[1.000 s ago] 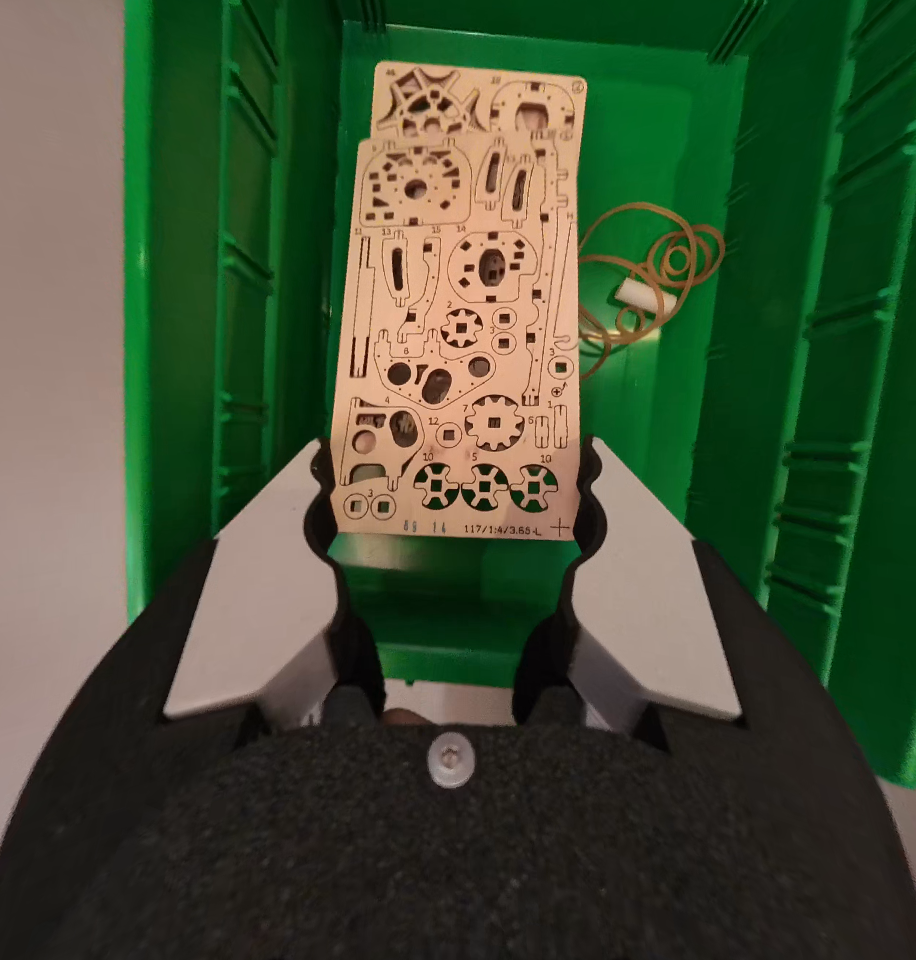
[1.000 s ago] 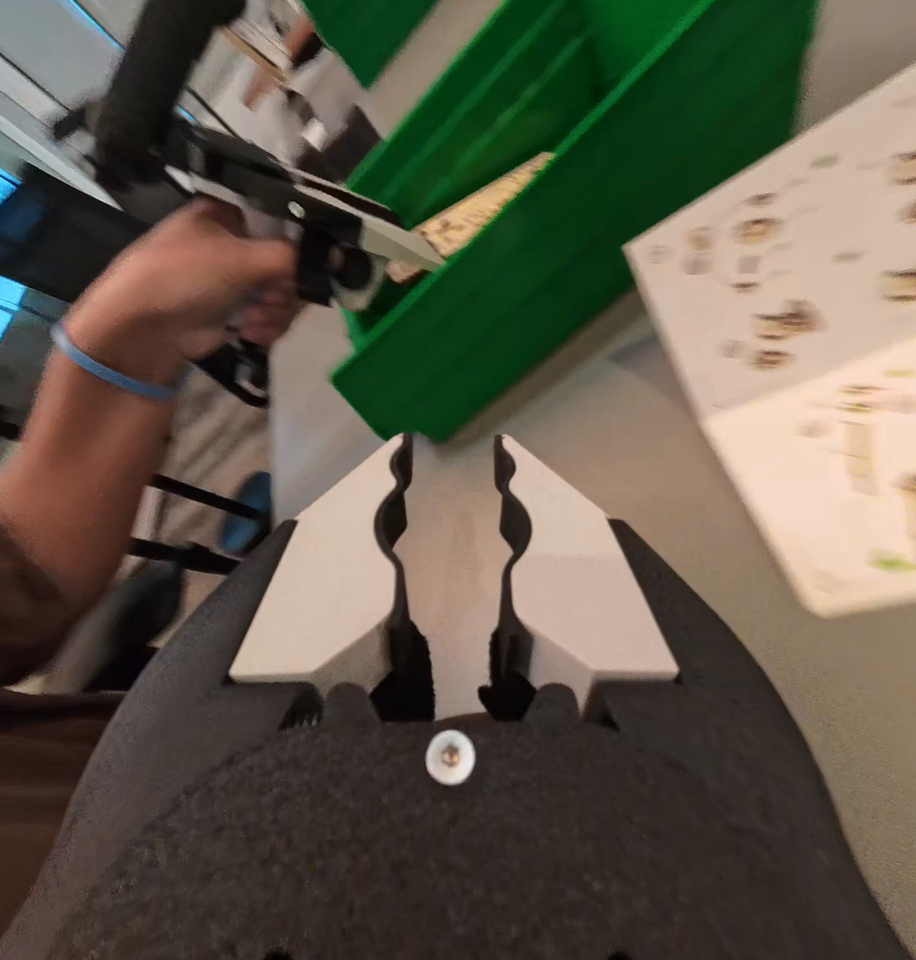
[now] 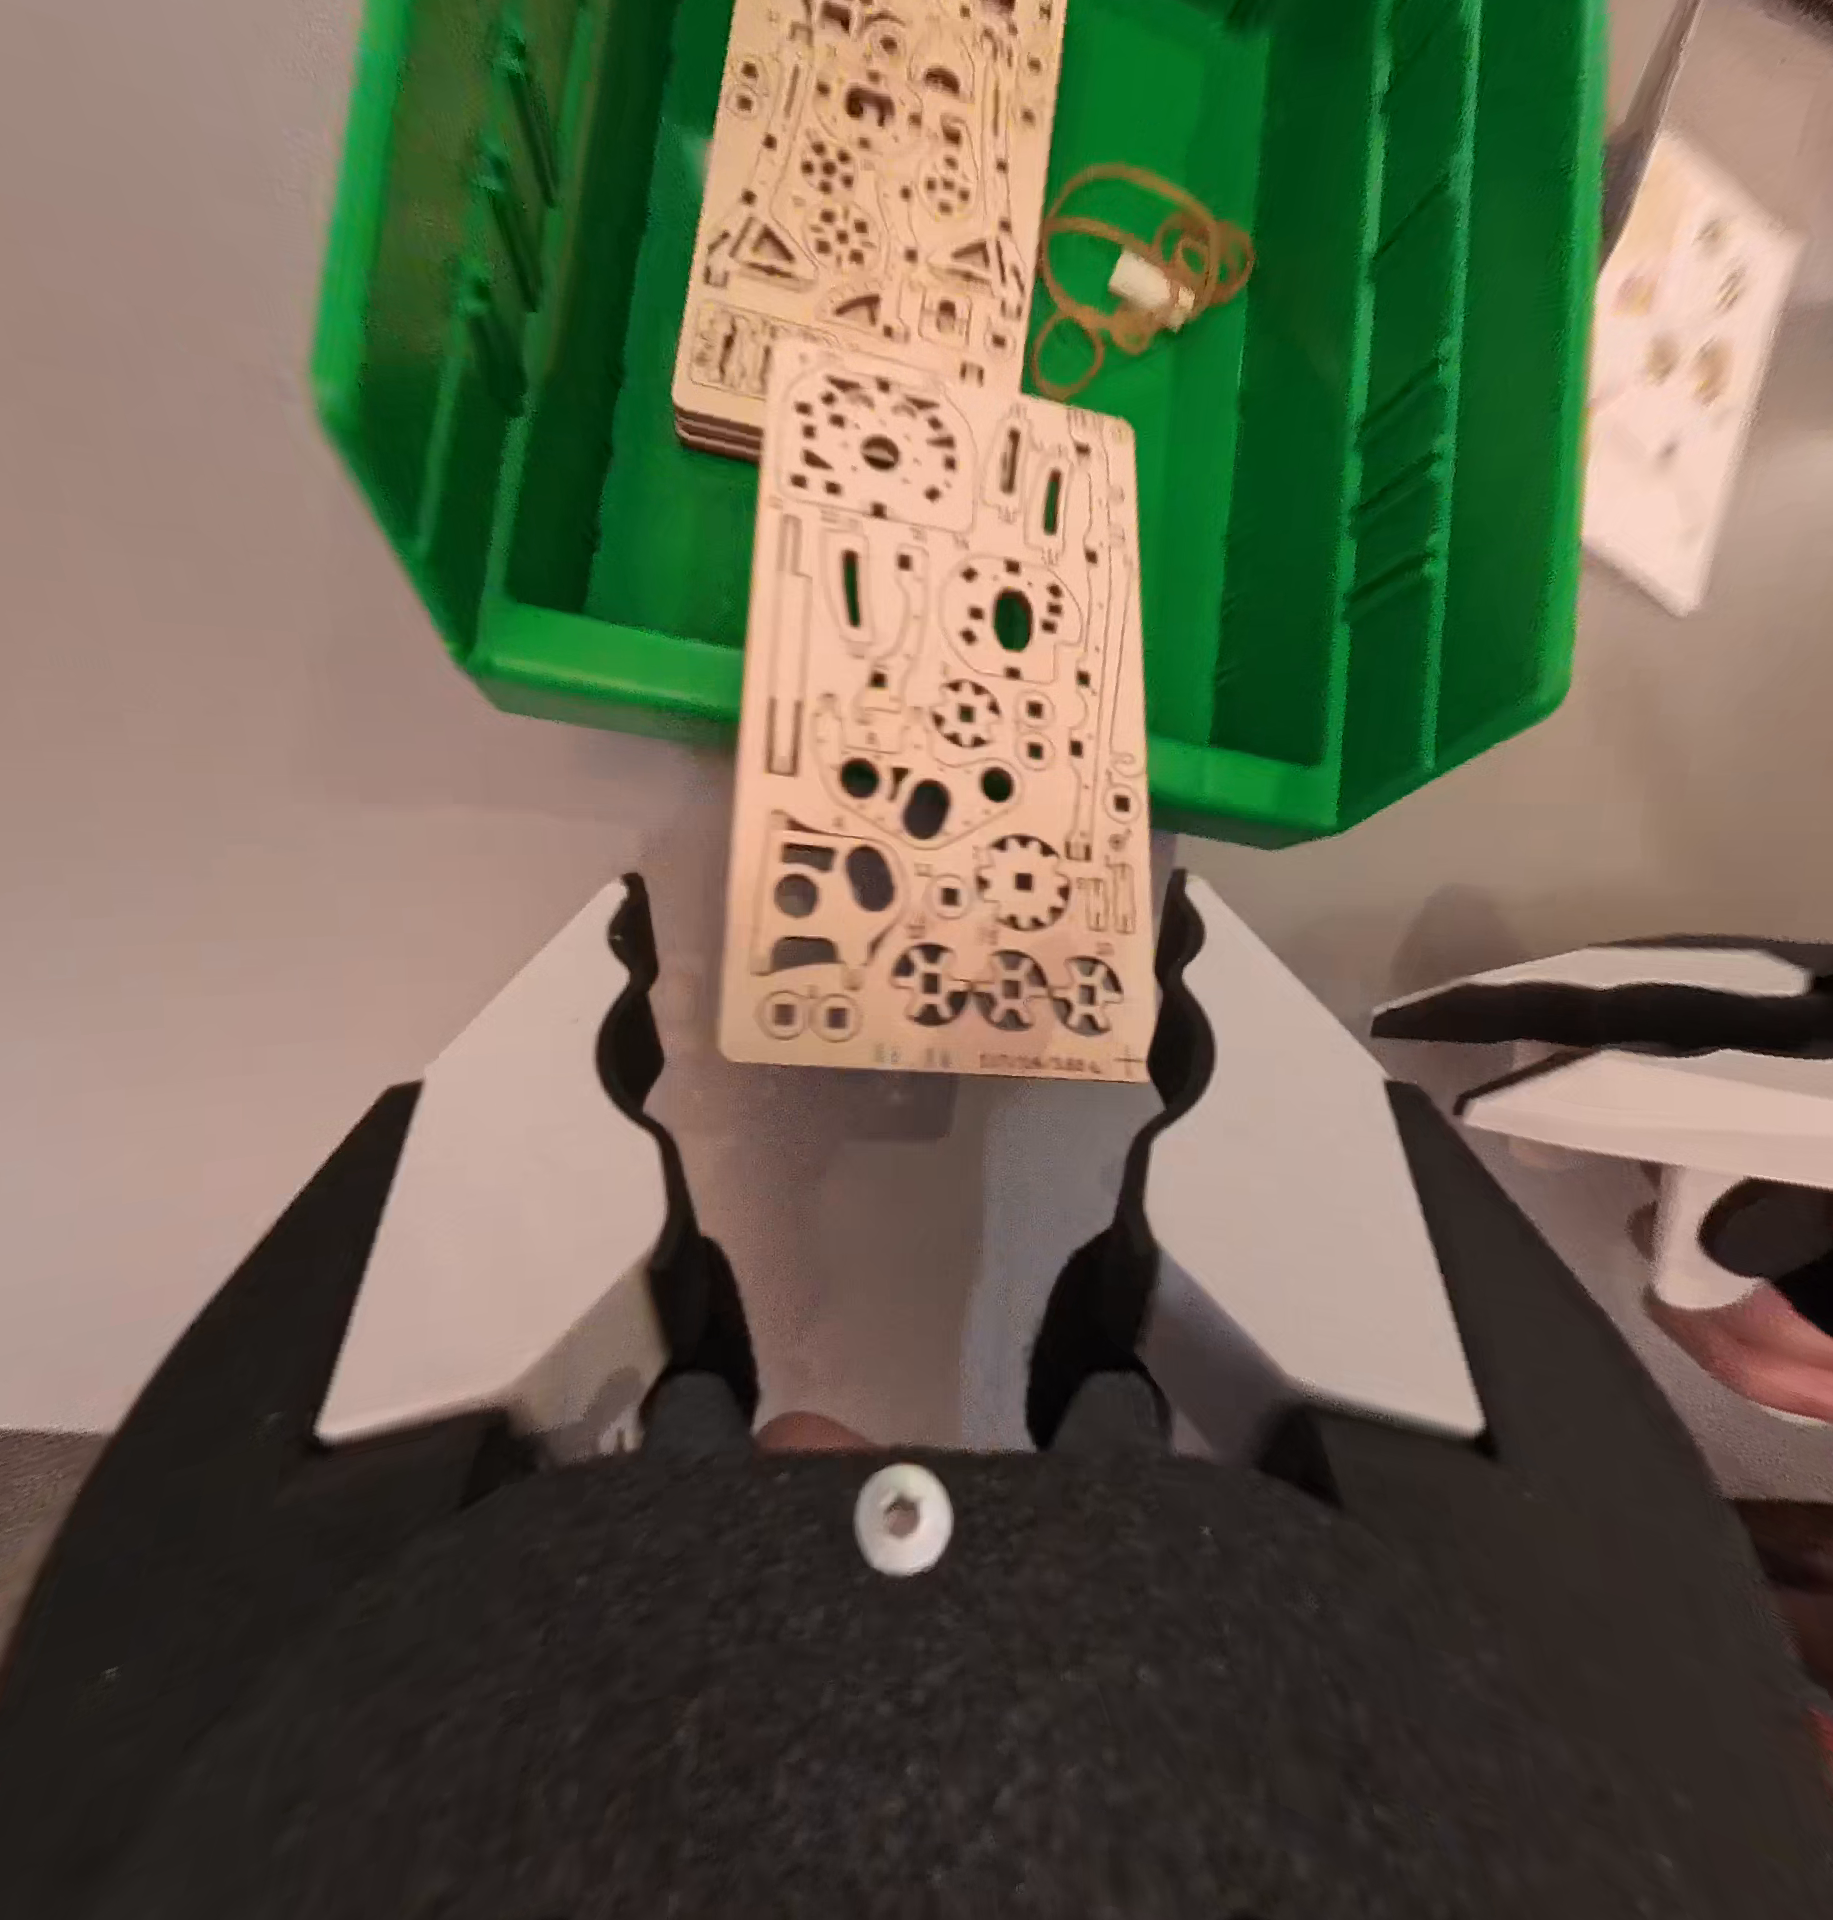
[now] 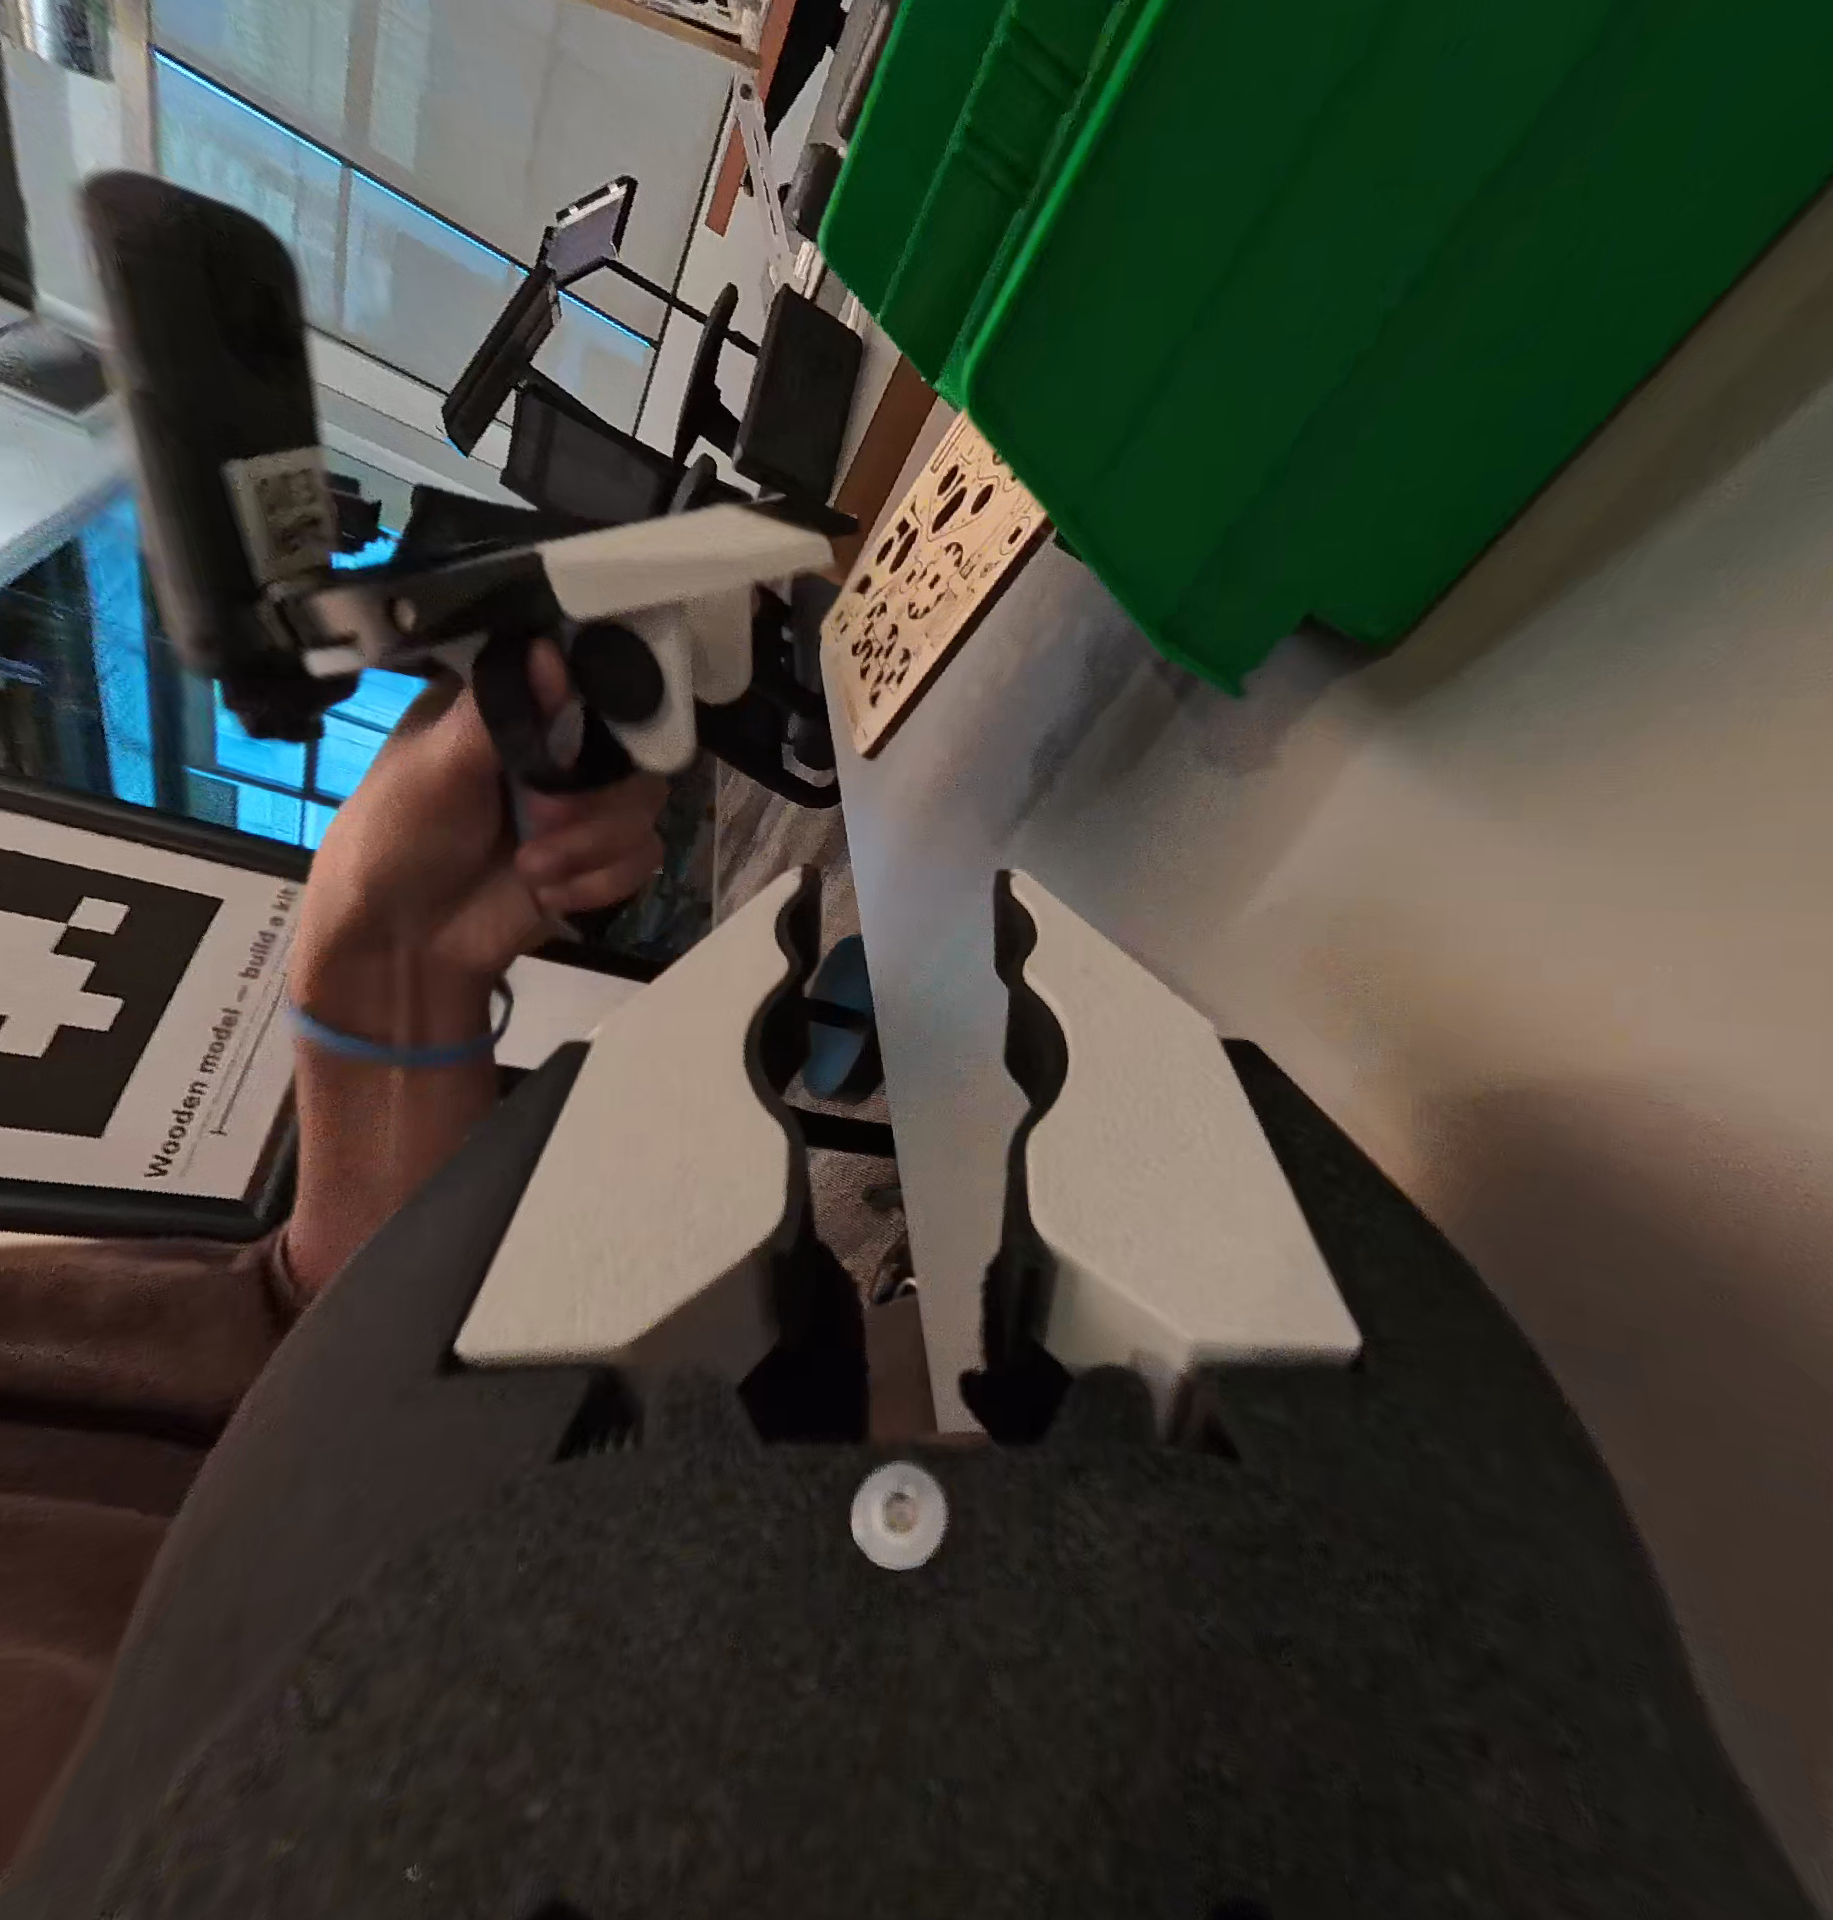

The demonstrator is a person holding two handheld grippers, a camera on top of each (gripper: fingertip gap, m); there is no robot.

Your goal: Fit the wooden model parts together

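A thin wooden parts sheet (image 3: 933, 748) lies sloping over the front rim of the green bin (image 3: 600, 665), its near end over the grey table. My left gripper (image 3: 901, 894) is open around that near end. The sheet's right edge is close to the right finger (image 3: 1296, 1164), and a gap shows at the left finger. More wooden sheets (image 3: 870, 208) are stacked inside the bin. My right gripper (image 4: 907, 883) is slightly open and empty, low over the table beside the bin (image 4: 1359, 312). It also shows at the right of the left wrist view (image 3: 1390, 1023). The sheet (image 4: 933, 582) and left gripper (image 4: 829, 540) show in the right wrist view.
Rubber bands and a small white piece (image 3: 1130, 260) lie in the bin beside the stack. A printed instruction sheet (image 3: 1681, 343) lies right of the bin. A framed black-and-white marker board (image 4: 91, 987) stands at the left. A person's hand (image 4: 455, 904) holds the left gripper.
The wooden sheet has come out of the bin toward me, over its front rim. The left gripper has drawn back from the bin. The right gripper has swung in beside it.
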